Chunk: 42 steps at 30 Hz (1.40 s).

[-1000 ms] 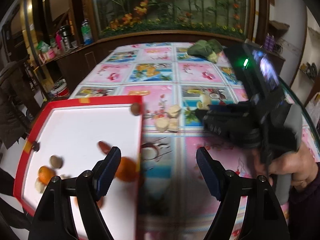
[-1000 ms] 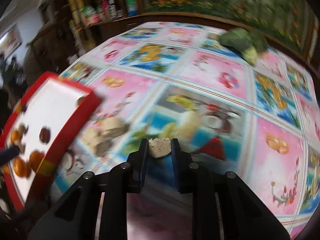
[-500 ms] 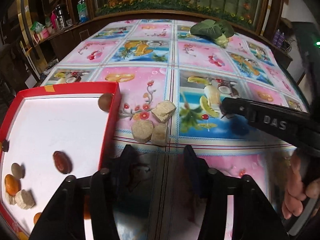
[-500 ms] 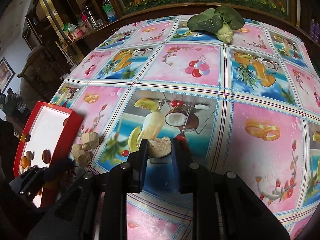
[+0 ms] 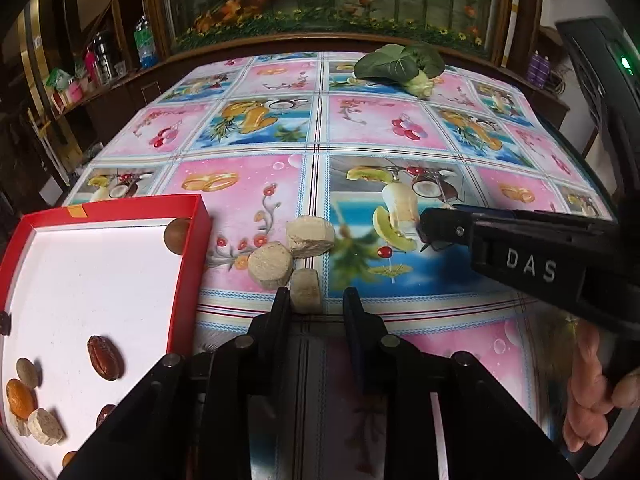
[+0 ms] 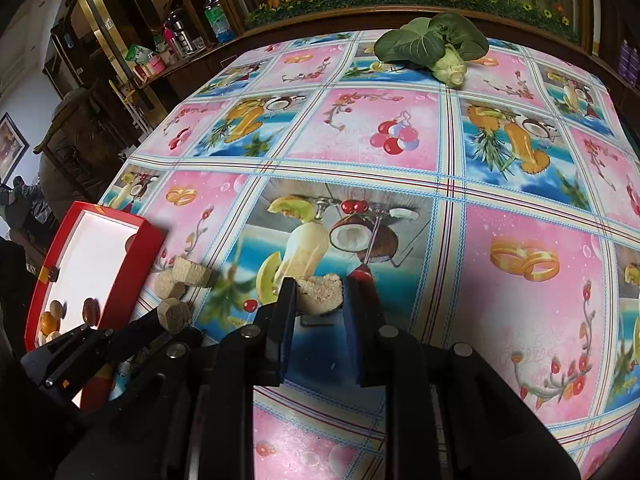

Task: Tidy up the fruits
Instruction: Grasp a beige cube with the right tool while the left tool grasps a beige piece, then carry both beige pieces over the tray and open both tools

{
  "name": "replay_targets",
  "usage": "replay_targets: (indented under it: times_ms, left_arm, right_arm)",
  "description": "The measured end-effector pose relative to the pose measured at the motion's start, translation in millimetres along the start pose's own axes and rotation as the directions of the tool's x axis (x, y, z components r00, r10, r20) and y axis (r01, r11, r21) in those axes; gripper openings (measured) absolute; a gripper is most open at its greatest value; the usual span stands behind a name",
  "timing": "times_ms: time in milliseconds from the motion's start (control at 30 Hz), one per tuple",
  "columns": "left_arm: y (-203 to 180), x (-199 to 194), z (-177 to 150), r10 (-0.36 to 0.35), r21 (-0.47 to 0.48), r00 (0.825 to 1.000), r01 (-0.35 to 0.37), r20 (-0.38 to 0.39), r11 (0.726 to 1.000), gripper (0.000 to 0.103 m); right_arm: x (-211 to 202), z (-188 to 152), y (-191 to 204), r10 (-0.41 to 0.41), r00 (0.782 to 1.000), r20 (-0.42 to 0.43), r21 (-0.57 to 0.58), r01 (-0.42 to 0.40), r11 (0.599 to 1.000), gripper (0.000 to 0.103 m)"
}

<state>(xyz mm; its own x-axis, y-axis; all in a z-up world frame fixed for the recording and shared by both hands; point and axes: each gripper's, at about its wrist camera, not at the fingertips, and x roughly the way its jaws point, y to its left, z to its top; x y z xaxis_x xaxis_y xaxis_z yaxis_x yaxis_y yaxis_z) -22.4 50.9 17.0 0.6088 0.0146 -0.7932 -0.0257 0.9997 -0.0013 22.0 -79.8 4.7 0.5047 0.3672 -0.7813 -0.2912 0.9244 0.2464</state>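
Red cardboard walls mark the tray (image 5: 188,276) at the left of the bench (image 5: 400,128), with a dark date (image 5: 105,357), an orange piece (image 5: 20,398) and a pale disc (image 5: 45,426) already lying on its white floor, and a brown round fruit (image 5: 177,232) tucked in the far corner. Just right of the tray wall three pale, crumbly-looking chunks sit on the patterned cloth. The nearest chunk (image 5: 305,291) stands between the fingers of the left tool (image 5: 316,300), whose jaws are narrowed around it; whether both pads press it yet I cannot tell. The round one (image 5: 270,265) and the wedge behind it (image 5: 311,236) lie touching, just beyond.

Further right, the right tool (image 6: 320,300) is clamped on a fourth piece (image 6: 320,293), held above the cloth.

These pieces look light, dry and porous, likely to crumble or shed under a hard squeeze. Taking each across its flat faces, low and centred, with only modest pressure, seems safest. At the far right edge, leafy greens (image 5: 400,65) lie well apart.
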Motion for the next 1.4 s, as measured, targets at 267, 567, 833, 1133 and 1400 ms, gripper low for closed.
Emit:
replay_targets:
  times_ms: [267,567,833,1133,1400]
  left_arm:
    - [-2.0,6.3,6.8,0.018,-0.021,1.0,-0.018,0.005,1.0,0.025]
    - [-3.8,1.4,1.0,-0.002,-0.02,1.0,0.002,0.021,1.0,0.014]
    - [2.2,-45.1,-11.8,-0.03,-0.007,0.995,0.031,0.097,0.999,0.014]
    - [53.7,-87.5,-32.7,0.026,-0.075,0.988,-0.015,0.153,0.997,0.014]
    - [110.2,-93.4,-53.0,0.136,-0.16,0.981,-0.114,0.136,0.981,0.014]
  right_arm:
    - [-0.5,-1.6,5.9,-0.039,0.999,0.004,-0.038,0.039,0.999,0.025]
    - [-6.4,-1.3,2.4,-0.017,1.0,0.019,0.005,0.017,1.0,0.025]
    - [-26.2,-2.7,14.3,0.041,0.992,0.119,-0.012,-0.04,0.999,0.025]
    - [-43.3,-19.8,53.5,0.142,0.973,0.181,-0.123,-0.121,0.985,0.025]
    - [-49.6,-40.2,106.2,0.24,0.956,0.169,-0.233,-0.198,0.952,0.025]
